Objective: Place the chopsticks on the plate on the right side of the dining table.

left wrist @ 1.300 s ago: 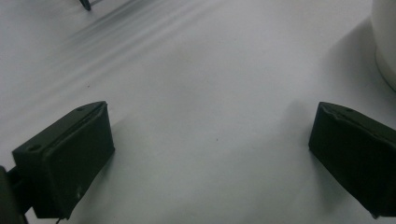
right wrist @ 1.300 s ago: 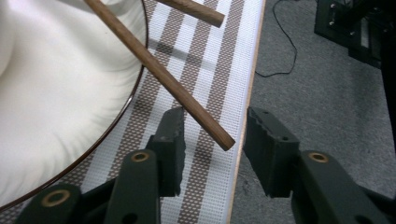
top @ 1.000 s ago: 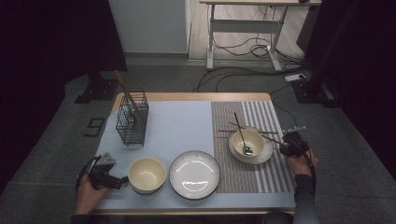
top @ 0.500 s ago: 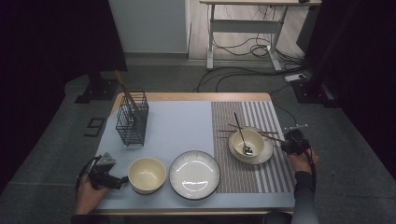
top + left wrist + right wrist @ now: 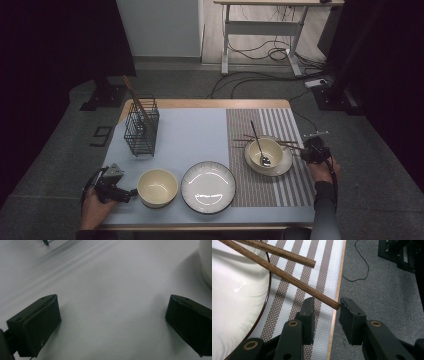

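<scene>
Chopstick (image 5: pixel 287 275) tip between right gripper (image 5: pixel 325 312) fingers, parted, closing, not yet pinching.

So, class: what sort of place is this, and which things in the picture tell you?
Probably a recording lab, not a home: a table laid with bowls, black drapes around it, and loose cables under a height-adjustable desk.

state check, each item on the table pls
right gripper: jaws part closed round a chopstick tip, not clamped
left gripper: open, nothing between
cream bowl: upright, empty
plate: empty
bowl on saucer: holds a spoon
wire rack: upright, sticks inside
</scene>
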{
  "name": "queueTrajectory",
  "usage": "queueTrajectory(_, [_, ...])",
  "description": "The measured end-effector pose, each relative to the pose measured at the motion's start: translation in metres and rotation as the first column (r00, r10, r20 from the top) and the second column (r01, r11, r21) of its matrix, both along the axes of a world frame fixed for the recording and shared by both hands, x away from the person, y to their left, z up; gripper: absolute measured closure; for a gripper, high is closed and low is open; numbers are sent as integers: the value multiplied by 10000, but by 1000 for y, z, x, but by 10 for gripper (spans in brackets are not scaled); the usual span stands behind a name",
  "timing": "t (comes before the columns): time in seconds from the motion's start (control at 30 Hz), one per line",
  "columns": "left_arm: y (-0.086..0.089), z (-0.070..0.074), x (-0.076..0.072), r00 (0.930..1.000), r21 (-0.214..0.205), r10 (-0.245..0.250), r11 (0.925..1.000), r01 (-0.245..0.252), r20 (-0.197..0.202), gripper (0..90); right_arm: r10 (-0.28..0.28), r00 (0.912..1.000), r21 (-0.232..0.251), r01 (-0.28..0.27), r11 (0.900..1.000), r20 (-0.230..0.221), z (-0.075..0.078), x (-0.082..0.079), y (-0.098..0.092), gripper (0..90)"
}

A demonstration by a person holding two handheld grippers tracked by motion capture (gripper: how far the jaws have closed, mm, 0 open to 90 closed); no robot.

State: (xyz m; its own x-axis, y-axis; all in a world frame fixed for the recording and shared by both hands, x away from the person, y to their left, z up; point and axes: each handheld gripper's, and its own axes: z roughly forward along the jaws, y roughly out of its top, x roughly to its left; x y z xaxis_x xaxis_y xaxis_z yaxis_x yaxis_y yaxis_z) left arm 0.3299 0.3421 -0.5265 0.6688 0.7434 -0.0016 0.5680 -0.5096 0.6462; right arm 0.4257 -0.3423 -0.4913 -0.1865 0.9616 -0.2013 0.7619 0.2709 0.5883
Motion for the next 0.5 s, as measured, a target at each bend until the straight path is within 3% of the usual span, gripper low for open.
queueTrajectory(0.5, [0, 0, 0, 10000, 0, 1, 10000, -1, -1, 0, 245, 9994, -115, -243, 9996, 227, 3, 7, 8, 620])
